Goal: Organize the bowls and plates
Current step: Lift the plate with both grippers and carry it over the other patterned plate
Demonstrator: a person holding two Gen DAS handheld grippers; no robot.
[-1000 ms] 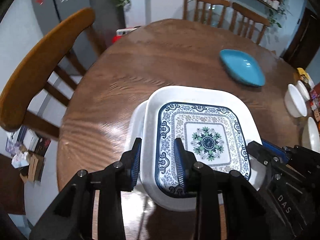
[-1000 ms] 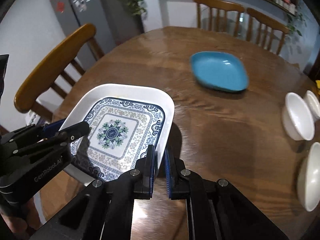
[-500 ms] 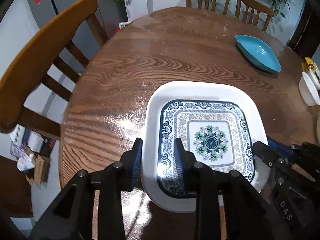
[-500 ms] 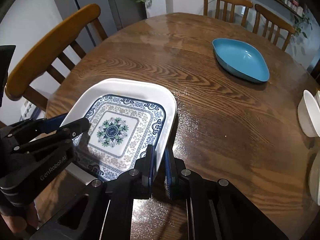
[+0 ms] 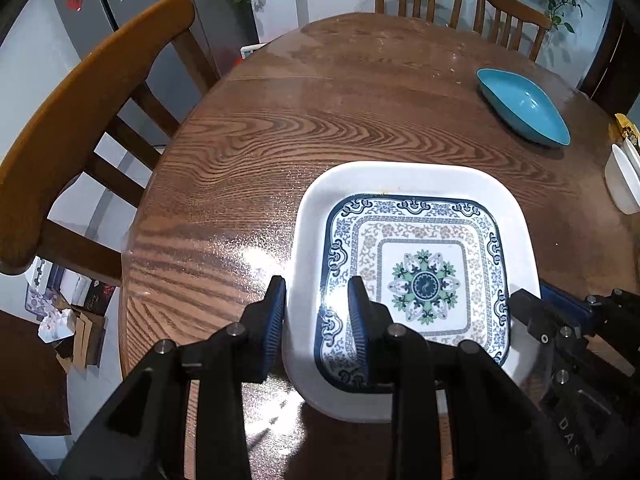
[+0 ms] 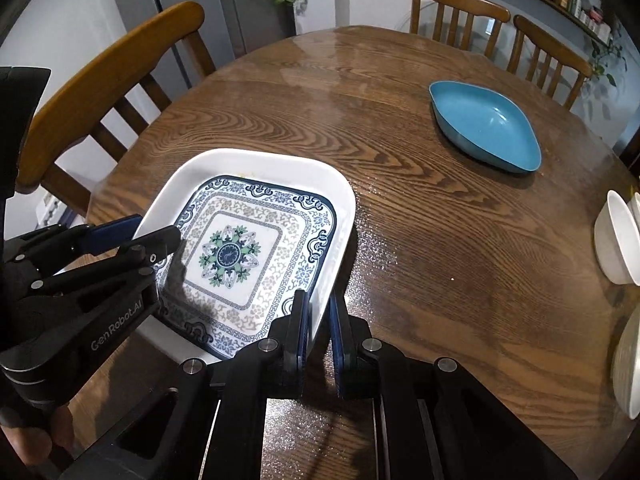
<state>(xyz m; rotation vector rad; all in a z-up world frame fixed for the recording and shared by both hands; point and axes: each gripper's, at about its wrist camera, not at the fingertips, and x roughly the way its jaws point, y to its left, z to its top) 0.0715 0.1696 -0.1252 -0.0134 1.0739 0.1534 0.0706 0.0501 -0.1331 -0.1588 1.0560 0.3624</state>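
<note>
Both my grippers, left gripper (image 5: 317, 312) and right gripper (image 6: 319, 314), stay clamped on the patterned plate (image 5: 416, 280); since a second ago it has come down, seemingly resting on the table (image 5: 320, 128). Blue dish (image 5: 524, 106) lies at two o'clock.
</note>
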